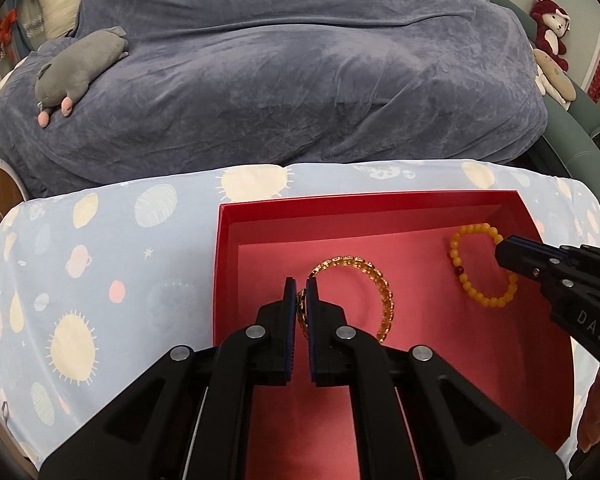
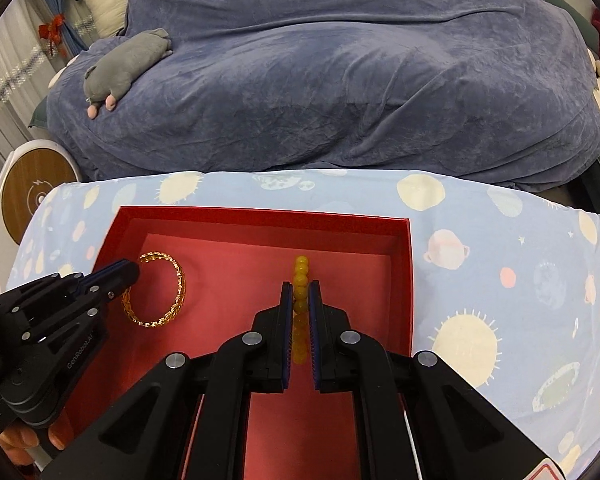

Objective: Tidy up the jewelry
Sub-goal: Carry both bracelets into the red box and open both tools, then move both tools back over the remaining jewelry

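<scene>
Both bracelets pinched over the red box

Your left gripper nips the gold chain bracelet, limp and light; your right gripper clamps the amber bead bracelet, smooth and slippery, so squeeze across beads.

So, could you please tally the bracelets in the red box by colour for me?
Gold chain bracelet: 1, held by the left gripper
Yellow bead bracelet: 1, held by the right gripper
Total in the red box: 2
</scene>
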Motion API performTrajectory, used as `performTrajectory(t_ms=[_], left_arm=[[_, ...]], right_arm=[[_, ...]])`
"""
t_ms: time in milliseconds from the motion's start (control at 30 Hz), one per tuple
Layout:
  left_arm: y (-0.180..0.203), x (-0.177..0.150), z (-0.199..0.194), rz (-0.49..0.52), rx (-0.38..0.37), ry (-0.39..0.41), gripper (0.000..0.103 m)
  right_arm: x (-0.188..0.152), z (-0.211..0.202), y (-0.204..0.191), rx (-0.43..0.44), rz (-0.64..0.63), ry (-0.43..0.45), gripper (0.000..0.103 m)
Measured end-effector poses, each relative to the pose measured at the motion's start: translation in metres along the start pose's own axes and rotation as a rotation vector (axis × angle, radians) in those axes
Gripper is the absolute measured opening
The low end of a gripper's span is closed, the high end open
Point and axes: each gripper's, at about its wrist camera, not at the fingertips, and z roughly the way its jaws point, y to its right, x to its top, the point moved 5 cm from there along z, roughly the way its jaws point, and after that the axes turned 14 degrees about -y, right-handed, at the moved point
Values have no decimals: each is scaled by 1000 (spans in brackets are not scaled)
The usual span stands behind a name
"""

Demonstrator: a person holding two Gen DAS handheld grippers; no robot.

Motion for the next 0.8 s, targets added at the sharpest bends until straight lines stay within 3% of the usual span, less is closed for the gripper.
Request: performTrajectory(t_ms=[67,200,267,500,800], left_arm=[[-2,2,0,-9,2,17,8],[-4,2,-10,-23,36,61,36],[-4,0,-21,-22,52,93,43],[-6,-33,-65,-24,27,137,47],[-6,-108,-118,-36,44,172,51]], right_arm=[[1,0,4,-16,10,13,11],[-2,-14,10,-12,36,59,25],[-9,-29,13,7,53,87,32],[-50,-79,9,32,54,146,35],[-136,-121,1,4,43,164,37]])
